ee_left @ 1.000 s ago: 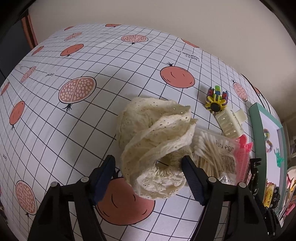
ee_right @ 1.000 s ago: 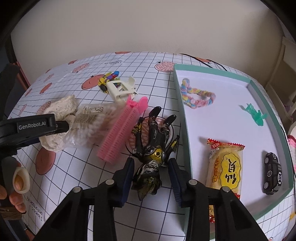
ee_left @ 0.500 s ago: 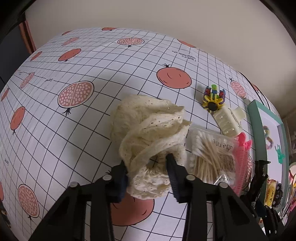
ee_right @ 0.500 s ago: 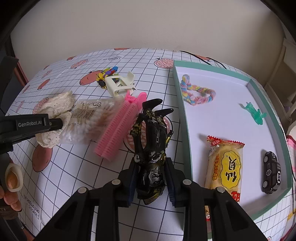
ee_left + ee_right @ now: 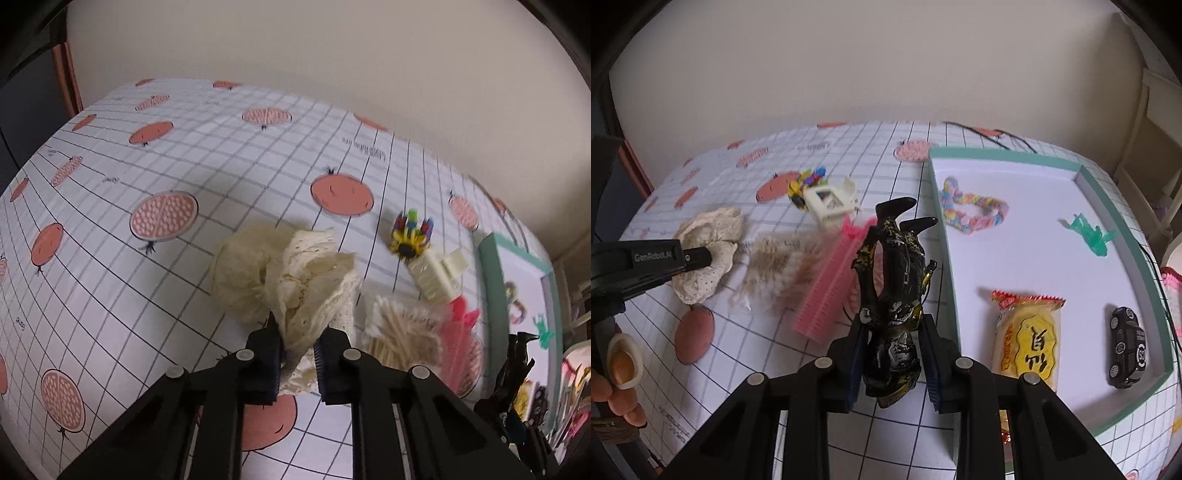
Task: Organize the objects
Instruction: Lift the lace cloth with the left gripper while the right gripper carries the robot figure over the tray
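My left gripper (image 5: pixel 297 360) is shut on a cream lace scrunchie (image 5: pixel 295 280), bunching it just above the tablecloth; from the right wrist view the same scrunchie (image 5: pixel 705 251) shows beside the left gripper's black body. My right gripper (image 5: pixel 892 363) is shut on a black and gold beetle toy (image 5: pixel 894 280), lifted off the table with its horns pointing away. The green-rimmed white tray (image 5: pixel 942 229) lies to the right, holding a braided pastel band (image 5: pixel 975 214), a green clip (image 5: pixel 1089 236), a yellow snack packet (image 5: pixel 1030 339) and a black toy car (image 5: pixel 1126 343).
On the pomegranate-print cloth lie a bag of cotton swabs (image 5: pixel 779 269), a pink hair roller clip (image 5: pixel 831 280), a cream claw clip (image 5: pixel 827 203) and a multicoloured clip (image 5: pixel 807 181). A hand (image 5: pixel 617 373) is at the lower left. A wall rises behind the table.
The left gripper closed on the scrunchie and raised it. The right gripper closed on the beetle toy and lifted it off the table, tipping it upright.
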`<action>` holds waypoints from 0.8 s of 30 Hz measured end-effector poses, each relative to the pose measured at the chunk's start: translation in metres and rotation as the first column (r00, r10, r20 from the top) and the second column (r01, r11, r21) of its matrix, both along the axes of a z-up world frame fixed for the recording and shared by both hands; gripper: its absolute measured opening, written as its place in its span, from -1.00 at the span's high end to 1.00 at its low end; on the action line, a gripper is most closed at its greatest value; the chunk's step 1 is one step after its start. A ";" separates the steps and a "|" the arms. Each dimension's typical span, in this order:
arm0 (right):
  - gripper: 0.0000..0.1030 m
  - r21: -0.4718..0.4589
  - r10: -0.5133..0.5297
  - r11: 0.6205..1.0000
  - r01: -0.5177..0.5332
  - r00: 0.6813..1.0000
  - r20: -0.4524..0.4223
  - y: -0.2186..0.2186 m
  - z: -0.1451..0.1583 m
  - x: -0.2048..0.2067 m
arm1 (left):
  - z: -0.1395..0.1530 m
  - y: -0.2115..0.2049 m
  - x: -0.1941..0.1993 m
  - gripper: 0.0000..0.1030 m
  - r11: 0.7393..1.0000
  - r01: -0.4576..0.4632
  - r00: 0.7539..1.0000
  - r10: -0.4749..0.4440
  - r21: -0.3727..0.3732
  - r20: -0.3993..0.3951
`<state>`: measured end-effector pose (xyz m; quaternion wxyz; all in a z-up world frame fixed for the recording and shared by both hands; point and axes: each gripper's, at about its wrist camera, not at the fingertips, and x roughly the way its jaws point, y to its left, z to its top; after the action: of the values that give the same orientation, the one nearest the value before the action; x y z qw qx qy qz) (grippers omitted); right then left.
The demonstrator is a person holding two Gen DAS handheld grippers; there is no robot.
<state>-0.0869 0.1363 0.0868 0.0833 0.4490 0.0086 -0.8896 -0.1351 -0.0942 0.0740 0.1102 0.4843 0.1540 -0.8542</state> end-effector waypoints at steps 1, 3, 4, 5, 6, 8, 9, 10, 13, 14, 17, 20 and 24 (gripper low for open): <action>0.42 -0.010 -0.002 1.000 0.002 1.000 -0.010 0.001 0.003 0.000 | 0.004 0.000 0.001 0.71 1.000 -0.001 1.000 0.001 0.000 -0.013; 0.42 -0.028 -0.008 1.000 0.007 0.999 -0.037 0.003 0.010 0.002 | 0.012 0.001 0.002 0.71 1.000 -0.004 0.999 0.003 -0.002 -0.039; 0.42 -0.033 -0.008 0.999 0.006 0.999 -0.049 0.004 0.013 0.002 | 0.017 0.002 0.003 0.71 1.000 -0.002 0.998 0.002 0.000 -0.058; 0.42 -0.037 -0.009 0.999 0.007 0.998 -0.063 0.005 0.017 0.003 | 0.020 0.003 0.003 0.71 1.000 -0.002 0.998 0.002 0.001 -0.069; 0.42 -0.039 -0.012 0.999 0.009 0.997 -0.078 0.005 0.020 0.004 | 0.027 0.005 0.004 0.71 1.000 0.002 0.996 -0.002 0.002 -0.089; 0.42 -0.048 -0.017 0.999 0.012 0.994 -0.104 0.008 0.027 0.006 | 0.035 0.006 0.004 0.71 1.000 0.009 0.993 -0.008 0.006 -0.117; 0.42 -0.053 -0.019 0.999 0.013 0.993 -0.115 0.009 0.030 0.006 | 0.041 0.008 0.005 0.71 1.000 0.014 0.991 -0.013 0.008 -0.136; 0.42 -0.055 -0.023 0.998 0.016 0.992 -0.124 0.010 0.032 0.007 | 0.045 0.009 0.006 0.71 1.000 0.018 0.988 -0.017 0.007 -0.152; 0.42 -0.056 -0.032 0.998 0.024 0.989 -0.144 0.013 0.038 0.007 | 0.059 0.016 0.008 0.71 0.999 0.035 0.980 -0.034 0.003 -0.196; 0.42 -0.055 -0.035 0.998 0.027 0.988 -0.148 0.015 0.039 0.007 | 0.063 0.019 0.009 0.71 0.999 0.041 0.977 -0.040 0.001 -0.207; 0.42 -0.052 -0.050 0.998 0.043 0.988 -0.149 0.023 0.041 0.005 | 0.072 0.031 0.010 0.71 0.997 0.075 0.969 -0.075 -0.009 -0.235; 0.42 -0.050 -0.067 0.997 0.061 0.987 -0.149 0.034 0.041 0.005 | 0.076 0.044 0.010 0.71 0.994 0.104 0.964 -0.105 -0.014 -0.246; 0.42 -0.049 -0.092 0.995 0.085 0.984 -0.150 0.050 0.041 0.006 | 0.078 0.061 0.007 0.71 0.990 0.139 0.959 -0.138 -0.015 -0.248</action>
<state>-0.0813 0.1864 0.1280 0.0523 0.3777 -0.0239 -0.9241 -0.1276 -0.0329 0.1524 0.0293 0.3830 0.1336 -0.9136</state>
